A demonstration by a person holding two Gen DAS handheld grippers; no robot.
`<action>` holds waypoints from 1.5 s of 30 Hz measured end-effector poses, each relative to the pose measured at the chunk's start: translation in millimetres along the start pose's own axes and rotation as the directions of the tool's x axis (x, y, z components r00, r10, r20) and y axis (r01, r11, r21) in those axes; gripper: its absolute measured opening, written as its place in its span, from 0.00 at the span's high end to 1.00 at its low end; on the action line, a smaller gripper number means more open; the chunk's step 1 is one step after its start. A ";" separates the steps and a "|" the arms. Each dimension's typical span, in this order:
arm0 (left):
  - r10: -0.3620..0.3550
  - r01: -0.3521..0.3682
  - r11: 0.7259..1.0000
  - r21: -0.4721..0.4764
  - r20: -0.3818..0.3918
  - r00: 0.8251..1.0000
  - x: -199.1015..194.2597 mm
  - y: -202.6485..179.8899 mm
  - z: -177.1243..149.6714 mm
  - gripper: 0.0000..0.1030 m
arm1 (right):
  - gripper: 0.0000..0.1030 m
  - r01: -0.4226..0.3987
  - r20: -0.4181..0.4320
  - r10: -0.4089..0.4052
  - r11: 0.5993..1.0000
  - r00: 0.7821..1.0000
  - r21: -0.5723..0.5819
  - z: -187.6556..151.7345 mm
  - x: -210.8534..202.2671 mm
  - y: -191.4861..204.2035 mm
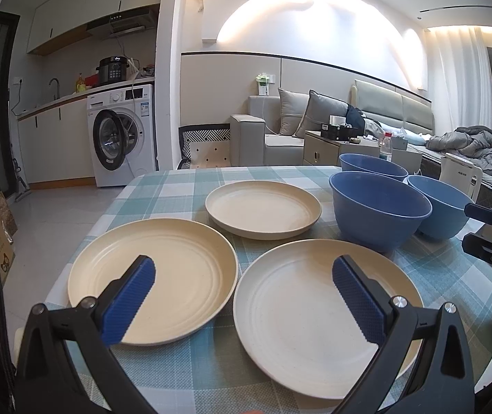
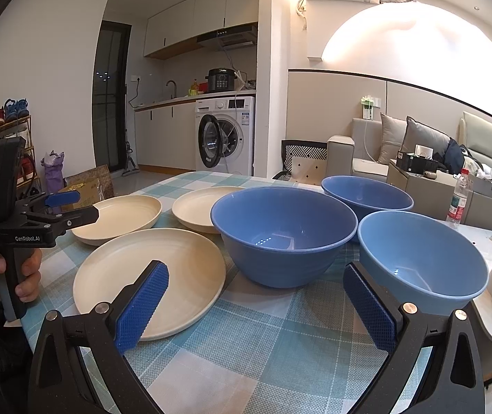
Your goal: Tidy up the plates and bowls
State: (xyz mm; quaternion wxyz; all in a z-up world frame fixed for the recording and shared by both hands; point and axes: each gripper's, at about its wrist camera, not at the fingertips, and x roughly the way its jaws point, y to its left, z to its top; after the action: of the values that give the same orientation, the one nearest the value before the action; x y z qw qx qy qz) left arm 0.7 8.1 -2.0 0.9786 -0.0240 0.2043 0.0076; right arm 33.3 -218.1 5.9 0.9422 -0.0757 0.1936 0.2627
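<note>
Plates (image 1: 325,314) lie under the left tool (image 1: 244,298), spread and empty: one at six o'clock, one at nine, one at twelve. Right tool (image 2: 256,305), likewise spread, faces three bowls (image 2: 283,234) on the counter (image 2: 263,352). Nothing is stacked; gripping a rim probably comes next. All sit mouth-up, round, without a long axis.

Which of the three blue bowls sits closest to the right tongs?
The lighter blue bowl at the table's right edge, just ahead of the right tongs. The other two, darker blue, sit further left and behind it.
</note>
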 end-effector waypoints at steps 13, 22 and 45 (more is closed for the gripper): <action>-0.001 0.001 1.000 0.000 0.000 1.000 0.3 0.5 0.1 0.00 | 0.00 0.000 -0.001 0.000 1.000 1.000 0.000 0.2 0.6 -0.7; -0.001 0.001 1.000 0.000 0.000 1.000 0.2 0.5 -0.1 0.00 | 0.00 0.000 -0.002 0.000 1.000 1.000 0.001 0.3 0.7 -0.6; 0.026 -0.026 1.000 0.002 -0.040 0.999 5.9 2.1 0.1 0.00 | 0.00 0.043 -0.062 -0.043 0.999 0.997 -0.001 -2.0 13.7 3.0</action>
State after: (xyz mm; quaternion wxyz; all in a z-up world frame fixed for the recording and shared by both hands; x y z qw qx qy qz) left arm 6.1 10.3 -4.4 0.9741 -0.0210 0.2244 0.0196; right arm 41.8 -209.7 -1.5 0.9412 -0.0878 0.2212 0.2399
